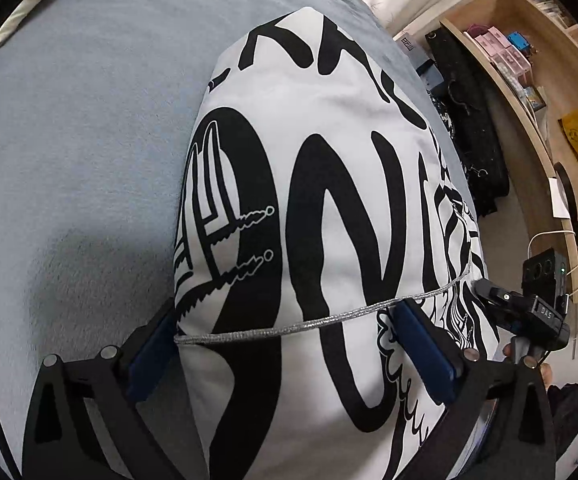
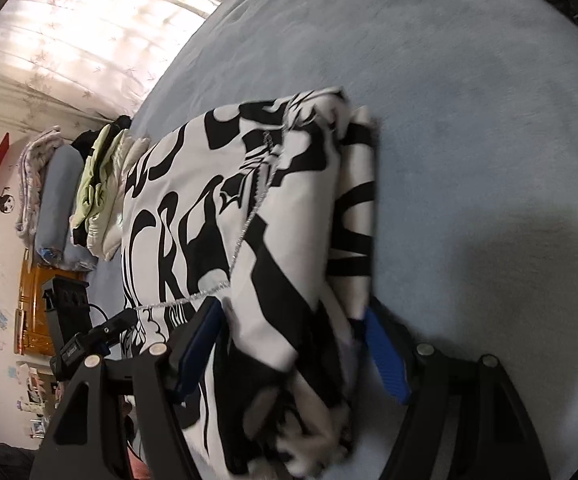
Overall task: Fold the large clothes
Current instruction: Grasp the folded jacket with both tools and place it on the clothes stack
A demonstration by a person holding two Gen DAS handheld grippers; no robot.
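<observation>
left wrist view: pale blue bed (image 1: 89, 128) fills most of the field. white garment with bold black lettering (image 1: 329, 184) lies folded on it, reaching the bed's right edge; a silver drawstring (image 1: 289, 326) crosses the cloth. wooden shelving (image 1: 529, 80) stands beyond that edge. left gripper (image 1: 289, 344) has jaws spread wide, one blue pad off the garment's left edge, the other over the print; pads do not pinch the cloth, nothing held.

right wrist view: same garment (image 2: 249, 216) near the bed (image 2: 469, 120) middle, a folded sleeve (image 2: 355, 208) tucked along its right side. pile of bedding and clothes (image 2: 89, 184) at the bed's far left edge. right gripper (image 2: 293, 344) straddles the bunched near end of the garment, jaws partly apart; cloth between the pads, but blur hides whether they press on it, cannot tell.
</observation>
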